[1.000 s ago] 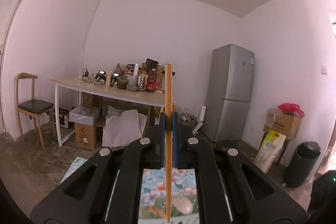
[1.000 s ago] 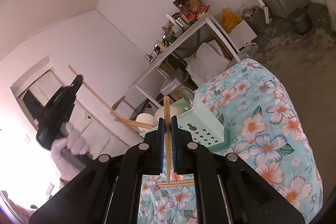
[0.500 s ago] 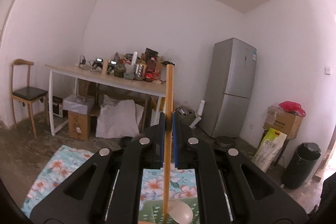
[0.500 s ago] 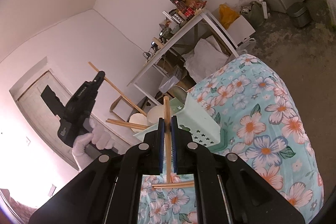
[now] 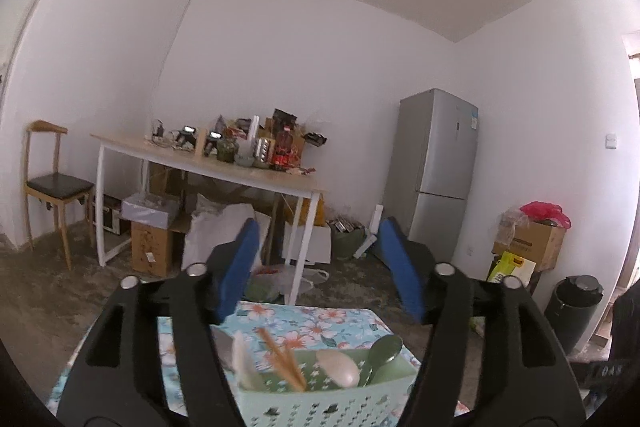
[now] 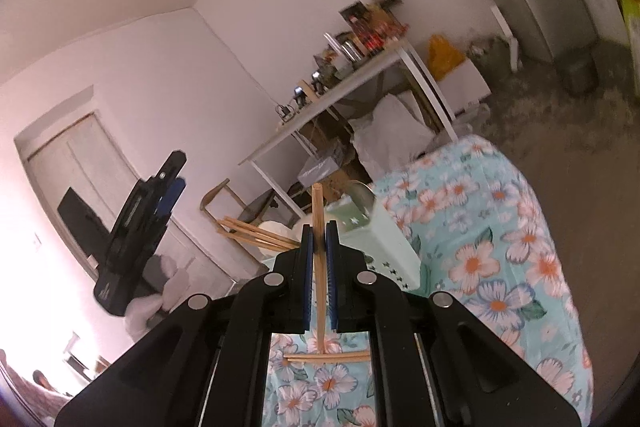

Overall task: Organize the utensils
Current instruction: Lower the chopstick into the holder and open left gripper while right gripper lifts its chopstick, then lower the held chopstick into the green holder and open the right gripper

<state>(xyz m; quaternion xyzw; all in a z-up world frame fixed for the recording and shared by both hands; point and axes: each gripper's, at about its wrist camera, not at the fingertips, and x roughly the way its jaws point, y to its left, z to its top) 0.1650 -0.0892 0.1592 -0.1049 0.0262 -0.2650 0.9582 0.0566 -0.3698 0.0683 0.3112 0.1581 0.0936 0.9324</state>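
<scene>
The right gripper [image 6: 319, 227] is clamped tight on a single wooden chopstick [image 6: 319, 211], its blue pads pressed flat against the stick's sides. The stick's long axis runs crosswise to the fingers, one end poking up above the pads and the other reaching down toward the flowered tablecloth [image 6: 500, 267]. Just under its lower end another chopstick [image 6: 328, 357] lies flat on the cloth, at right angles to the held one.

The left gripper [image 5: 318, 267] has just been opening; its jaws now stand wide apart with nothing between them. It hangs above the pale green basket [image 5: 320, 405], pointing level across the room. A white-gloved hand [image 6: 160, 287] holds it up to the left in the right wrist view.

Inside the basket a bundle of chopsticks [image 5: 280, 357] leans, their tips slanting up and to the left. Beside them stand a white spoon [image 5: 339, 367] and a green spoon [image 5: 384, 349], bowls upward. Farther left a white ladle-like piece [image 5: 244, 359] stands too.

Beyond the cloth are a cluttered white table [image 5: 208, 169], a wooden chair [image 5: 52, 183] and a grey fridge [image 5: 440, 171].
</scene>
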